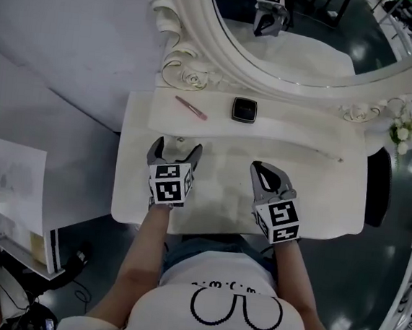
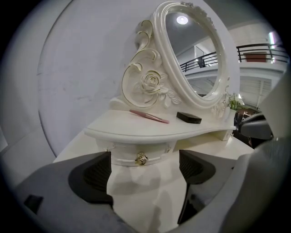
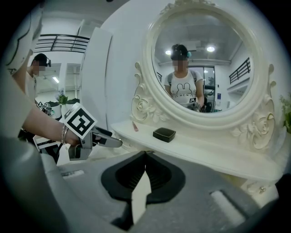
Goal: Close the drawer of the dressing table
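The white dressing table (image 1: pixel 131 190) has a raised shelf (image 1: pixel 303 134) under an oval mirror. A small drawer front with a gold knob (image 2: pixel 142 158) sits under that shelf and looks pushed in, close to flush. My left gripper (image 1: pixel 176 148) hovers over the table top just in front of it. In the left gripper view the left gripper (image 2: pixel 144 169) is open, the knob showing between its pads with nothing touching them. My right gripper (image 1: pixel 265 172) hangs to the right over the table top; its tips (image 3: pixel 145 154) meet, shut on nothing.
A pink pen (image 1: pixel 190 108) and a black compact (image 1: pixel 244 110) lie on the shelf. The carved mirror frame (image 1: pixel 174 56) rises behind. White flowers (image 1: pixel 403 132) and a dark chair (image 1: pixel 379 188) stand at the right; papers and boxes (image 1: pixel 9 178) sit at the left.
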A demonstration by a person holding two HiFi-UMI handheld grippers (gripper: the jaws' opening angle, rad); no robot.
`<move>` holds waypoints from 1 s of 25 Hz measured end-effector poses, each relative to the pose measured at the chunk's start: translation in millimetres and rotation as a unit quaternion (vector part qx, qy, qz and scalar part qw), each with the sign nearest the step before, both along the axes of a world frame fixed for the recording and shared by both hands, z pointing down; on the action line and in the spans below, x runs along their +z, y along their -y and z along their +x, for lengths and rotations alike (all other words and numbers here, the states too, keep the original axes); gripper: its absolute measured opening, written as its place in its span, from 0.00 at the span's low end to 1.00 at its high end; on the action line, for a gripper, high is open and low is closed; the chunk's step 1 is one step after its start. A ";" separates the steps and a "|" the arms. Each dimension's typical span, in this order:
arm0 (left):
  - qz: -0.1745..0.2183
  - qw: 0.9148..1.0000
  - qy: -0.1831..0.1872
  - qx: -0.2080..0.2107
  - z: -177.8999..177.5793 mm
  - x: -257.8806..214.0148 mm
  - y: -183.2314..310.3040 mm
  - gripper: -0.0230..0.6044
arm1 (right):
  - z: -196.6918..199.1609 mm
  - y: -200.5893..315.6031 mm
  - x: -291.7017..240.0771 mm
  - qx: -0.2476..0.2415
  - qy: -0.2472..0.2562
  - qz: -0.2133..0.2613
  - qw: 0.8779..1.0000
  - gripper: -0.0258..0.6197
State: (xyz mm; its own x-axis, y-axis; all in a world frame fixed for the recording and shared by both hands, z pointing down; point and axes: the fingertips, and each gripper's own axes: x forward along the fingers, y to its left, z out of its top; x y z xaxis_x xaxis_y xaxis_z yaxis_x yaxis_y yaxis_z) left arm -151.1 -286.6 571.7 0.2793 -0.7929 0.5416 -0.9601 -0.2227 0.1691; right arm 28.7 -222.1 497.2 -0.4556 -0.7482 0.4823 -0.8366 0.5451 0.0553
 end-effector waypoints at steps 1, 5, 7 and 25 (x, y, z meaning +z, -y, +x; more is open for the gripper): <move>0.004 1.000 0.000 0.001 -1.0 -4.3 -2.1 0.77 | -1.8 -0.8 -1.0 0.000 0.001 0.002 1.000 0.04; 0.023 1.000 0.000 0.001 -9.3 -25.2 -13.6 0.77 | -10.1 -4.9 -10.7 0.002 0.009 0.014 1.000 0.05; 0.039 0.999 0.002 -0.001 -15.9 -37.7 -20.2 0.77 | -13.2 -6.1 -17.2 0.003 0.013 0.023 1.000 0.04; 0.255 0.967 -0.003 0.003 -59.0 -194.5 -49.0 0.76 | -21.9 3.0 -143.1 0.027 0.063 0.151 0.986 0.05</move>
